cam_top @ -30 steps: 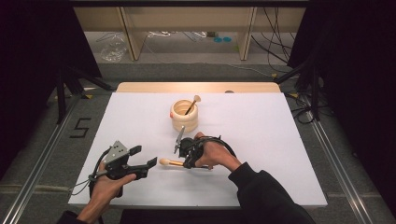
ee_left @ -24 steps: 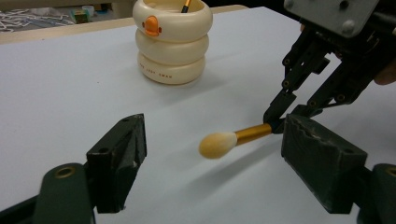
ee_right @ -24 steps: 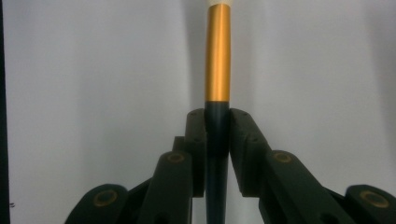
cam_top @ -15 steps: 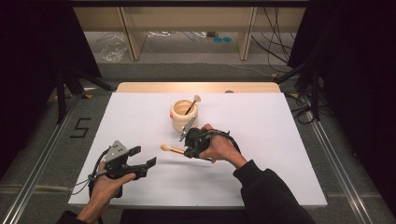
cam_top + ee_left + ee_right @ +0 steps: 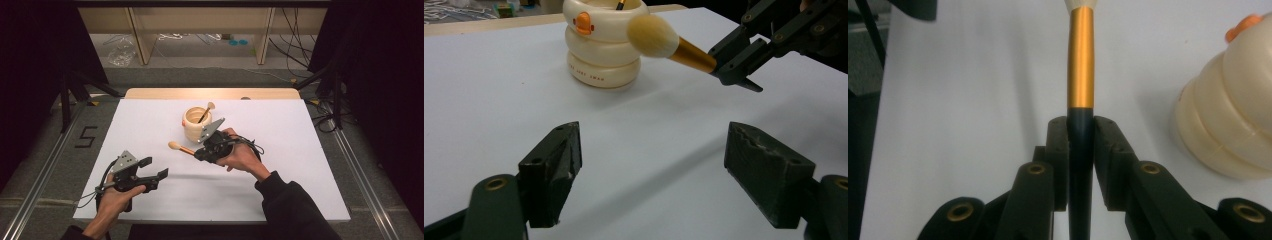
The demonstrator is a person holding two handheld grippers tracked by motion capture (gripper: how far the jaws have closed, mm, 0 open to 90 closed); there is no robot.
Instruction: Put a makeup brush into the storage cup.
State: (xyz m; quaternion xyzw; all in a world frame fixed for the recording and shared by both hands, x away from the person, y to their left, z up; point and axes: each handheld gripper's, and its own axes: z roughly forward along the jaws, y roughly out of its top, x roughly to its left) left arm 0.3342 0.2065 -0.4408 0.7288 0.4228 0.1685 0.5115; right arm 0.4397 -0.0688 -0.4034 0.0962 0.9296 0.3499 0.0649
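While you look down from the high view, your right tongs [image 5: 201,151] are clamped on a makeup brush [image 5: 181,148], carried clear of the white surface [image 5: 310,165] just at 7 o'clock of the cream holder [image 5: 194,123], bristle head pointing toward 9 o'clock. Your left tongs [image 5: 154,169] sit at 7 o'clock of the scene, jaws spread with nothing in them.

From the left gripper view, those wide jaws frame bare surface, and the brush [image 5: 669,45] hangs at 1 o'clock, its fluffy head just in front of the holder [image 5: 599,47] (a second brush handle already pokes out of it).

From the right gripper view, the jaws pinch the dark handle [image 5: 1080,150] just below the gold ferrule [image 5: 1081,60]. That is likely the best hold: the brush looks light and stiff, but smooth and round, so it may swivel; the bristles are soft, so spare them.
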